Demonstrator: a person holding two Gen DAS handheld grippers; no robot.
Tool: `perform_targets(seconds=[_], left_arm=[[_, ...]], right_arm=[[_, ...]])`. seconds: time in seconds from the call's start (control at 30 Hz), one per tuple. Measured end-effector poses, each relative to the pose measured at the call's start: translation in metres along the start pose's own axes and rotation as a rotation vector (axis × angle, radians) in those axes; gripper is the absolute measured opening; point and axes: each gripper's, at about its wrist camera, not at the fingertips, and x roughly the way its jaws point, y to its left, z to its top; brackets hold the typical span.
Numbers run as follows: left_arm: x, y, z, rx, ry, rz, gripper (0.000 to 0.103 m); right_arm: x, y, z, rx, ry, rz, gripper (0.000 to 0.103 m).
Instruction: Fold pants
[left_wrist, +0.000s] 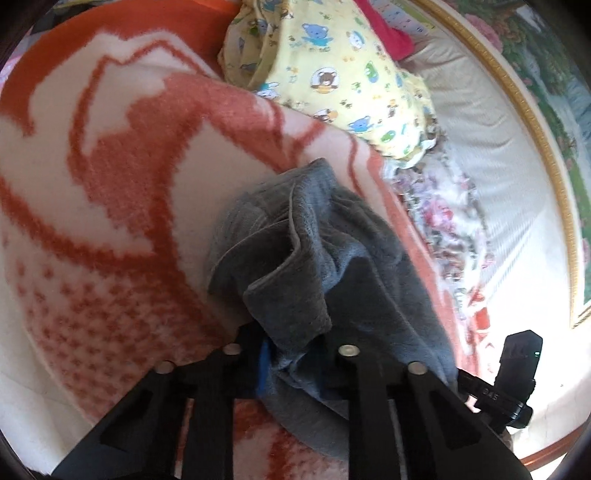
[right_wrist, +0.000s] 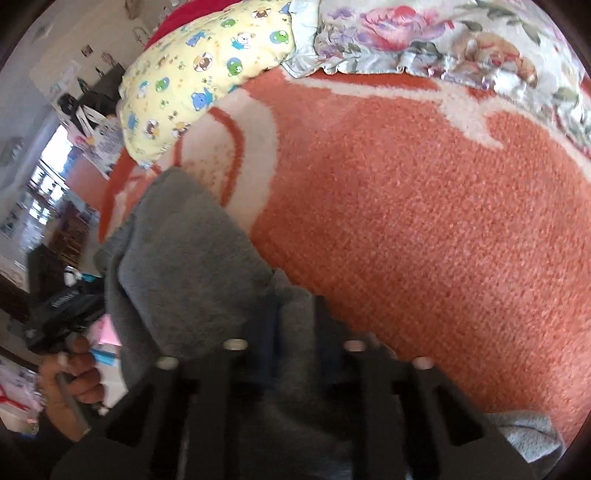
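Note:
The grey pants (left_wrist: 317, 258) are bunched and hang over my left gripper (left_wrist: 291, 343), which is shut on the cloth above an orange and white blanket (left_wrist: 122, 192). In the right wrist view the same grey pants (right_wrist: 184, 273) drape over my right gripper (right_wrist: 295, 332), which is shut on a fold of them. The cloth covers most of the fingertips of both grippers. The right gripper's body (left_wrist: 517, 369) shows at the lower right of the left wrist view. The left gripper's body and the hand holding it (right_wrist: 70, 354) show at the lower left of the right wrist view.
A yellow cartoon-print pillow (left_wrist: 332, 74) lies at the head of the bed, also in the right wrist view (right_wrist: 192, 81). A floral pillow (right_wrist: 443, 40) lies beside it. The orange blanket (right_wrist: 424, 221) covers the bed. A gold-framed picture (left_wrist: 546, 155) is on the right wall.

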Motion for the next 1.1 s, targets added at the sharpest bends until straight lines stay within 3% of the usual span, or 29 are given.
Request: perform_targets(seconds=[0.13, 0.23, 0.33, 0.43, 0.57, 0.7, 0.77, 0.87, 0.93, 1.03, 1.1], left_arm=[[-0.033, -0.019, 0.018, 0.044, -0.118, -0.111, 0.01], [-0.051, -0.039, 0.033, 0.122, -0.178, -0.156, 0.01], [-0.048, -0.033, 0.042, 0.134, -0.192, -0.143, 0.01], [-0.03, -0.019, 0.041, 0.162, -0.163, -0.074, 0.01], [-0.018, -0.003, 0.039, 0.209, -0.132, 0.017, 0.017], [-0.039, -0.004, 0.045, 0.245, -0.185, 0.078, 0.04], [-0.055, -0.007, 0.047, 0.247, -0.244, 0.131, 0.04], [-0.072, -0.008, 0.046, 0.213, -0.268, 0.083, 0.041], [-0.077, -0.018, 0.041, 0.212, -0.259, 0.052, 0.041], [-0.073, -0.045, 0.029, 0.253, -0.214, -0.008, 0.043], [-0.061, -0.069, 0.017, 0.292, -0.158, -0.051, 0.049]], right_arm=[[-0.027, 0.014, 0.021, -0.063, -0.107, -0.06, 0.014], [-0.057, 0.032, 0.066, -0.135, -0.243, -0.123, 0.014], [-0.052, 0.039, 0.095, -0.184, -0.273, -0.154, 0.014], [-0.012, 0.034, 0.102, -0.184, -0.217, -0.167, 0.014], [0.038, 0.01, 0.088, -0.117, -0.123, -0.211, 0.028], [0.004, 0.002, 0.079, -0.046, -0.226, -0.184, 0.034], [-0.034, 0.002, 0.071, -0.021, -0.301, -0.154, 0.045], [-0.083, -0.001, 0.049, 0.014, -0.369, -0.122, 0.054], [-0.103, -0.003, 0.031, 0.029, -0.386, -0.127, 0.054], [-0.135, -0.013, -0.004, 0.073, -0.404, -0.118, 0.054], [-0.151, -0.021, -0.032, 0.106, -0.397, -0.14, 0.054]])
